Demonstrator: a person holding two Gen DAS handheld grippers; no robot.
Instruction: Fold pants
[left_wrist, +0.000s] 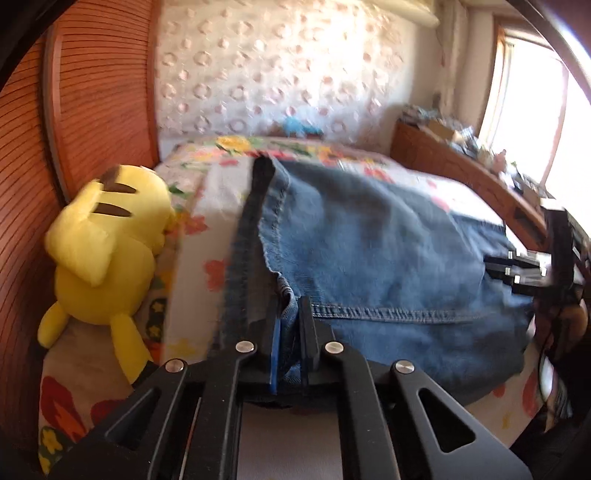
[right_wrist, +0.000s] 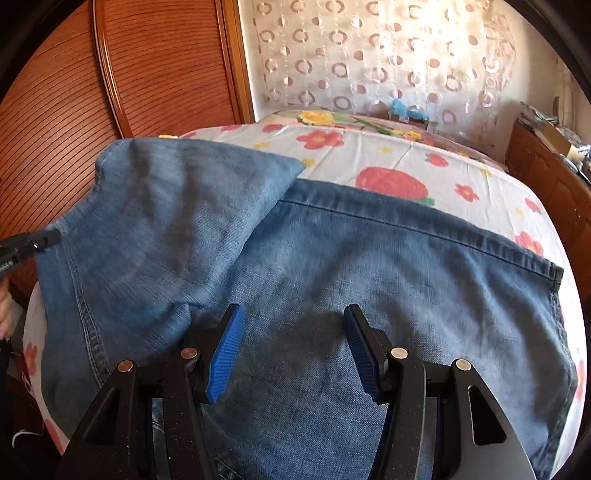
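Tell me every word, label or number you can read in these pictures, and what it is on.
No text reads clearly in either view.
Left gripper: small white lettering on its black body at the edge of the right wrist view, too small and blurred to read.
Jeans, flowered bedsheet, yellow plush toy: no writing visible.

The jeans (right_wrist: 332, 258) ran off the right wrist view's bottom edge at six o'clock, so their lower part was unseen. In the left wrist view the denim pinched in the left tongs (left_wrist: 288, 310) hid the pad faces. The right tongs (left_wrist: 517, 271) at three o'clock were blurred and partly cut off. A small blue thing (left_wrist: 299, 127) at twelve o'clock was too blurred to tell. The clutter (left_wrist: 461, 136) on the wooden ledge (left_wrist: 443, 162) at two o'clock was indistinct.
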